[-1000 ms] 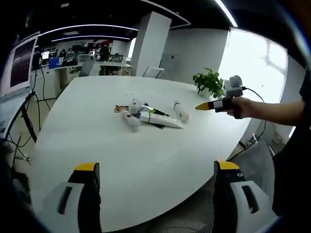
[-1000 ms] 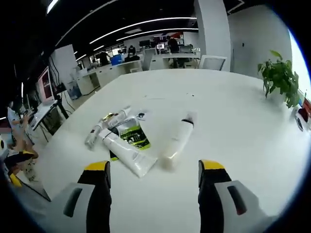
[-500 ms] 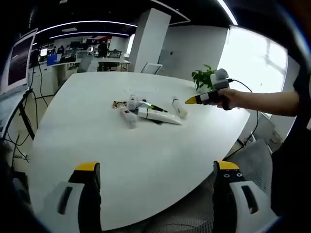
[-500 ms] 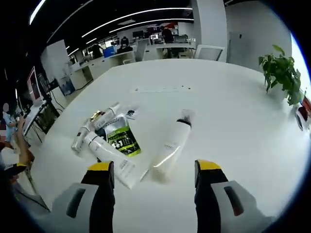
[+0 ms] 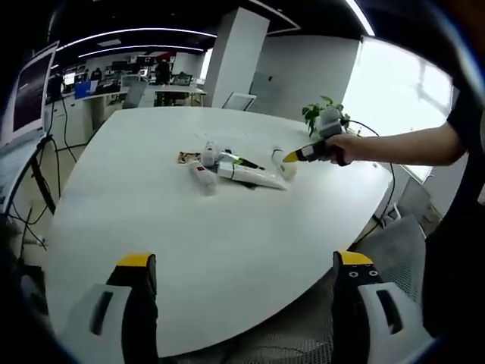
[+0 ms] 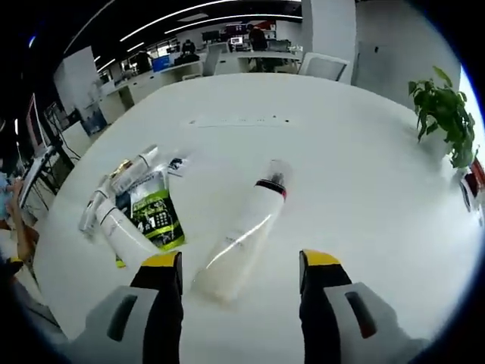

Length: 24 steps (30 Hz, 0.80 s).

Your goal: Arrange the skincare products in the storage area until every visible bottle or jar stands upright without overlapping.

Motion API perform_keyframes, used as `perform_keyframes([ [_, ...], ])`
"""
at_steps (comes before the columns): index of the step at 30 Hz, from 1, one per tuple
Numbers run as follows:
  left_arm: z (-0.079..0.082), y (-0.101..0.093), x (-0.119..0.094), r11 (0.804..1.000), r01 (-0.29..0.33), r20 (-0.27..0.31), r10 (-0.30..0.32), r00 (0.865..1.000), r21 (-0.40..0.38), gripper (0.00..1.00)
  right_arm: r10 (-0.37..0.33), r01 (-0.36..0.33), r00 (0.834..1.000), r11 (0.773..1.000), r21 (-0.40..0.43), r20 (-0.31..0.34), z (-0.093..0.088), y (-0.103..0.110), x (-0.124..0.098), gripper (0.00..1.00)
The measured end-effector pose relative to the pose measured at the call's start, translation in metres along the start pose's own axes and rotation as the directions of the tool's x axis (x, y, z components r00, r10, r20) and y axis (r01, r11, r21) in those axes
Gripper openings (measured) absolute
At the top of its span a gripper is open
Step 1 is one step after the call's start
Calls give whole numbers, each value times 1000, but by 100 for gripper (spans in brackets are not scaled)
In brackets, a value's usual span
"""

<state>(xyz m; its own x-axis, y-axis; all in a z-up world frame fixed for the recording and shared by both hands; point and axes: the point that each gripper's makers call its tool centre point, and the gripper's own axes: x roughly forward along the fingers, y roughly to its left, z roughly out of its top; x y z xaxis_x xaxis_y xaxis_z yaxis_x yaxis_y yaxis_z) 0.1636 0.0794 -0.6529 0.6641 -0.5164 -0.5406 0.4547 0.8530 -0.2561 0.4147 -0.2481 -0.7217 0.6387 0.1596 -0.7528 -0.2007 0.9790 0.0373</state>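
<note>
A white bottle (image 6: 241, 235) with a dark band near its cap lies on its side on the white table (image 6: 364, 174); its base sits between the fingers of my open right gripper (image 6: 239, 264), which do not touch it. Left of it lie several white tubes (image 6: 125, 231) and a green sachet (image 6: 151, 214) in an overlapping heap. In the left gripper view the same heap (image 5: 227, 168) lies far across the table, with the right gripper (image 5: 294, 155) reaching the lying bottle (image 5: 280, 162). My left gripper (image 5: 241, 267) hangs open over the table's near edge, holding nothing.
A potted plant (image 6: 443, 114) stands at the table's right side, also seen behind the person's hand as the plant (image 5: 318, 114). Desks, monitors and a pillar (image 5: 231, 57) fill the office beyond. Wide bare tabletop (image 5: 189, 235) lies between my left gripper and the products.
My right gripper has moved forward and down to the lying bottle, whose base now sits between its fingers. The left gripper has stayed near the table edge.
</note>
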Motion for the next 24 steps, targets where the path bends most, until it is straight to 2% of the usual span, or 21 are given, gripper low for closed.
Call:
perform_keyframes([
  [6,-3,4,0,1000,-3,-8,3,1000,-4,90,-11,11,1000,1000,-12,-14,11,-4,18,57],
  [11,-5,5,1,1000,-4,-13,4,1000,-11,90,-23,22,1000,999,-26,-18,19,-4,31,57],
  [14,-6,6,2,1000,-9,-18,8,1000,-15,90,-33,33,999,999,1,-26,20,-4,33,56],
  [18,-7,6,2,1000,-8,-21,8,1000,-20,90,-55,55,997,998,-3,-54,22,-13,49,53],
  [21,-8,3,3,1000,6,-31,-6,999,-17,89,-78,80,994,997,18,-77,17,-13,46,50],
  [24,-9,3,3,1000,7,-37,-7,999,-12,89,-81,84,993,996,37,-88,20,-18,51,48],
])
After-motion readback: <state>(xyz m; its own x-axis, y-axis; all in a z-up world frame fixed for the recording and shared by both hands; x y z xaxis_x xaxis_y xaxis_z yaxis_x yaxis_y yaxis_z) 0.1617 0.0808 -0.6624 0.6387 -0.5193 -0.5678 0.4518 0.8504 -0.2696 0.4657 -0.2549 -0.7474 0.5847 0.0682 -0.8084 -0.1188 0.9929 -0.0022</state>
